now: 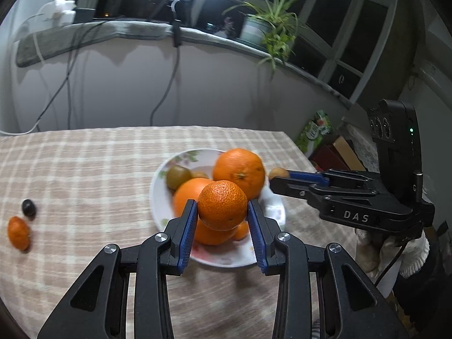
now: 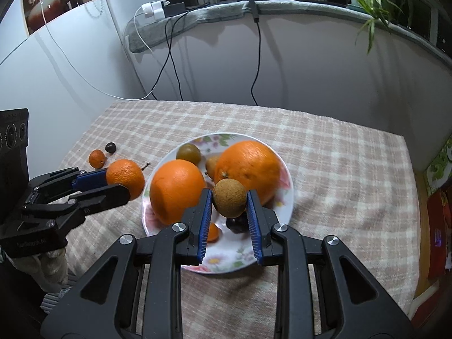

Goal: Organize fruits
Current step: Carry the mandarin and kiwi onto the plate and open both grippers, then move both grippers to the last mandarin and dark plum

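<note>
Two grippers are each holding one fruit above the plate [image 2: 285, 206]. The left gripper [image 1: 222, 214] is clenching a mandarin [image 1: 222, 205] between its blue pads and is hanging over the near-left part of the plate, directly above the oranges there. The right gripper [image 2: 229, 204] is gripping a small brown fruit [image 2: 228, 197] and is hovering over the plate's near middle, between the left orange [image 2: 176, 190] and the right orange [image 2: 250, 168]. In the right wrist view the mandarin [image 2: 125, 178] is sitting just left of the plate rim, so the left hand's load probably needs a short move rightward and down, while the brown fruit is already lying over an open patch of plate and likely needs only lowering. Both held fruits are roundish, with no marked long axis. The plate is also carrying a green-brown fruit [image 2: 188, 152], a dark fruit under the right gripper, and a small orange piece near the front. Two fruits are lying on the surface well to the left of the plate: a small mandarin [image 1: 18, 233] and a dark berry [image 1: 29, 207], touching or nearly so; the left gripper is nearer to them. The surface is wearing a beige checked cloth [image 2: 339, 169]. Behind it a pale wall is rising to a sill with cables and a potted plant [image 1: 271, 25]; the windows are dark.
</note>
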{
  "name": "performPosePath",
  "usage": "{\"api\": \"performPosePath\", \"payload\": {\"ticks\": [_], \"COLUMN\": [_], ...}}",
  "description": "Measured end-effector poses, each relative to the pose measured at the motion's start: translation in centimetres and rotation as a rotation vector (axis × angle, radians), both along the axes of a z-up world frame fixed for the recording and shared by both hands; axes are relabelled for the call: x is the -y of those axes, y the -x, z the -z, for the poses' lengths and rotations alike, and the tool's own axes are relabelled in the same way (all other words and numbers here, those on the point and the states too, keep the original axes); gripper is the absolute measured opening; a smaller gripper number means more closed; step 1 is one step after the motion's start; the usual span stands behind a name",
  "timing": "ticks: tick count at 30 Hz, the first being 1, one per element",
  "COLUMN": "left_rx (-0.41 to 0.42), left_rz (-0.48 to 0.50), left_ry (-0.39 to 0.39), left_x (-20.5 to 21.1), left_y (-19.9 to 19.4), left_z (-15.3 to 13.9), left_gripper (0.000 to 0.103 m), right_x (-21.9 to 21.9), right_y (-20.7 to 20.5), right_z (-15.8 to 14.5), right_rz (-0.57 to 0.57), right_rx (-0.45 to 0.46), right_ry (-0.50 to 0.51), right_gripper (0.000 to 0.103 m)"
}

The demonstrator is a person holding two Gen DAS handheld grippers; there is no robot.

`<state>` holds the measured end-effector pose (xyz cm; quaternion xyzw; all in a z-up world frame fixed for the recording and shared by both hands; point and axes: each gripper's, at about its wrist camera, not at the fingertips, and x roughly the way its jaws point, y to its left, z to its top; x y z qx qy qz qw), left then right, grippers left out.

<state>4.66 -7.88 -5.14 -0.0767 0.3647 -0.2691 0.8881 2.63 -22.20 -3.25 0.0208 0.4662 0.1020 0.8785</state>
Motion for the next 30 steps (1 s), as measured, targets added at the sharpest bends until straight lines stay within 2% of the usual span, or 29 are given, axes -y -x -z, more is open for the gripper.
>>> {"api": "performPosePath", "payload": {"ticks": [14,21,22,24,25,26,30], "left_rx": [-0.016,-0.017,-0.019,-0.016,-0.011,-0.005,0.002], "left_rz": [0.082,0.086,0.084,0.083,0.084,0.084,0.082], "left_ry": [-0.025,-0.040,-0.041,-0.041,-0.041,-0.045,-0.053], "left_x": [3.7,4.2,4.1,4.1,4.0,4.0,4.0], "left_y": [-0.3,-0.2,-0.2,-0.2,-0.1,0.0,0.1], "left_z": [0.4,0.3,0.3,0.2,0.2,0.0,-0.1], "left_gripper": [0.035,0.036,0.036,0.047,0.049,0.051,0.051], "right_x": [1.4,1.4,1.3,1.4,1.3,1.3,1.2], "right_y": [0.5,0.5,0.5,0.4,0.4,0.4,0.3], "right_z": [1.3,1.4,1.4,1.4,1.4,1.3,1.2], "right_rz": [0.027,0.027,0.028,0.026,0.026,0.027,0.034], "right_rx": [-0.034,-0.038,-0.038,-0.038,-0.037,-0.037,-0.027], "right_ry": [-0.014,-0.016,-0.016,-0.020,-0.021,-0.020,-0.008], "right_gripper": [0.026,0.026,0.026,0.026,0.026,0.028,0.053]}}
